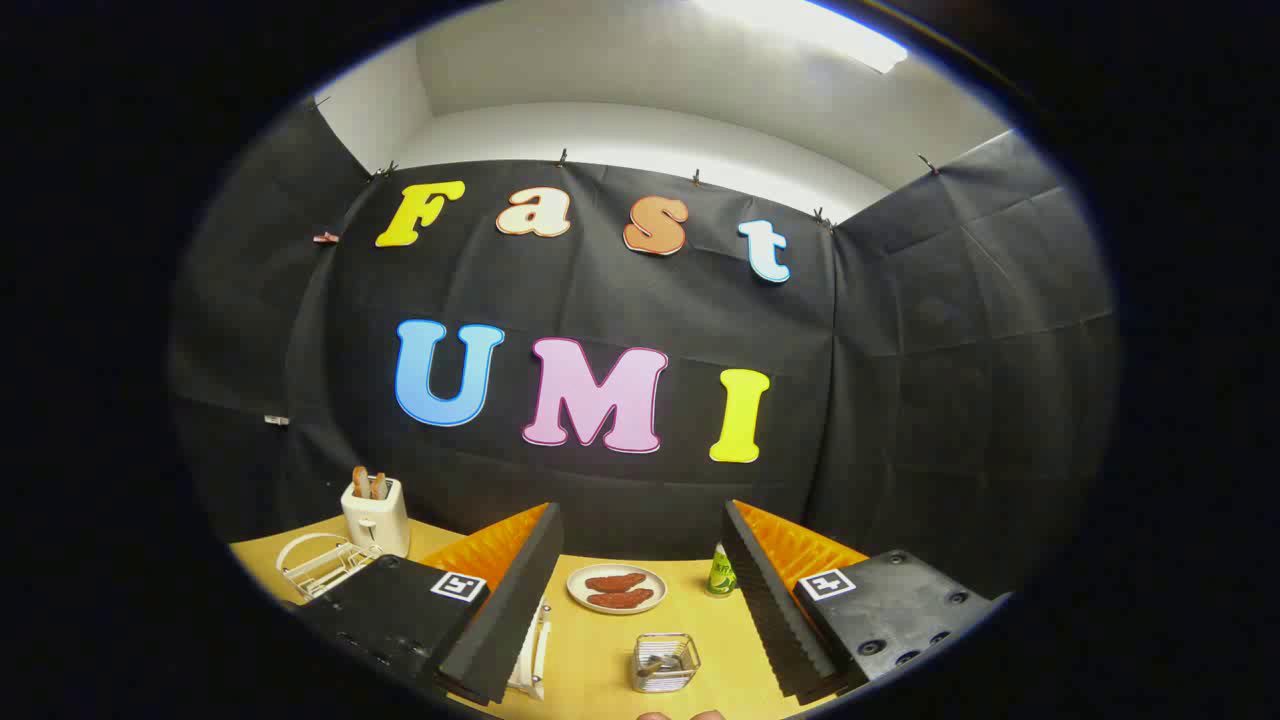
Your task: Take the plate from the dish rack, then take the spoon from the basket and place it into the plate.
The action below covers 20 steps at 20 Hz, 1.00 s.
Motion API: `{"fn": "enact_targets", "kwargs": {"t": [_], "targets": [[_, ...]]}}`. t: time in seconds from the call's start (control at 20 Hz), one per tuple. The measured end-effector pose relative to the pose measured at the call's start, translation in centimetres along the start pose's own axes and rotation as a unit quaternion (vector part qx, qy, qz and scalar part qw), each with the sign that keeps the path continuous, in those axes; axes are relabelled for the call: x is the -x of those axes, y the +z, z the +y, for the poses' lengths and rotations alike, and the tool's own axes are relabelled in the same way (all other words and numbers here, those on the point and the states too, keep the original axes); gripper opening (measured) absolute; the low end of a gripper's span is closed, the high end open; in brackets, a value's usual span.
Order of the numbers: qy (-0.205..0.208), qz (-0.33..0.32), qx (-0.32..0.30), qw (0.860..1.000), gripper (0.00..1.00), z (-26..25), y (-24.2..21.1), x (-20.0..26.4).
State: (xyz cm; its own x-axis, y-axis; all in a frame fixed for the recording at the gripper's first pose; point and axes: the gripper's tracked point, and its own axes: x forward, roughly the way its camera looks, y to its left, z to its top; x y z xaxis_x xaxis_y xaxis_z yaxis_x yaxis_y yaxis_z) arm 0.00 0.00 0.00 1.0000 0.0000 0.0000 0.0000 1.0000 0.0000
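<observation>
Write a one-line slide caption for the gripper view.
Open gripper raised above a table with a wire basket between its fingers, a plate of food beyond, toaster and rack alongside.

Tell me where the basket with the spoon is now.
In the gripper view, the basket stands on the table between the open hand-held gripper's fingers, nearer than the plate.

The tool (640, 600) has ridged finger faces, square markers and screwed mounts.

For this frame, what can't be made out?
- Spoon: something metallic lies in the wire basket between the open gripper's fingers; too small to confirm.
- Dish rack: its near end is hidden behind the left finger.
- Green can: partly covered by the right finger.
</observation>
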Motion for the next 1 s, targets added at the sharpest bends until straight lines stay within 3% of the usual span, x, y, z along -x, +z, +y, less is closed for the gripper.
{"fn": "enact_targets", "kwargs": {"t": [1.0], "targets": [[0.016,0.043,-0.002,0.999,0.97,2.9,-2.7,-0.3]]}}
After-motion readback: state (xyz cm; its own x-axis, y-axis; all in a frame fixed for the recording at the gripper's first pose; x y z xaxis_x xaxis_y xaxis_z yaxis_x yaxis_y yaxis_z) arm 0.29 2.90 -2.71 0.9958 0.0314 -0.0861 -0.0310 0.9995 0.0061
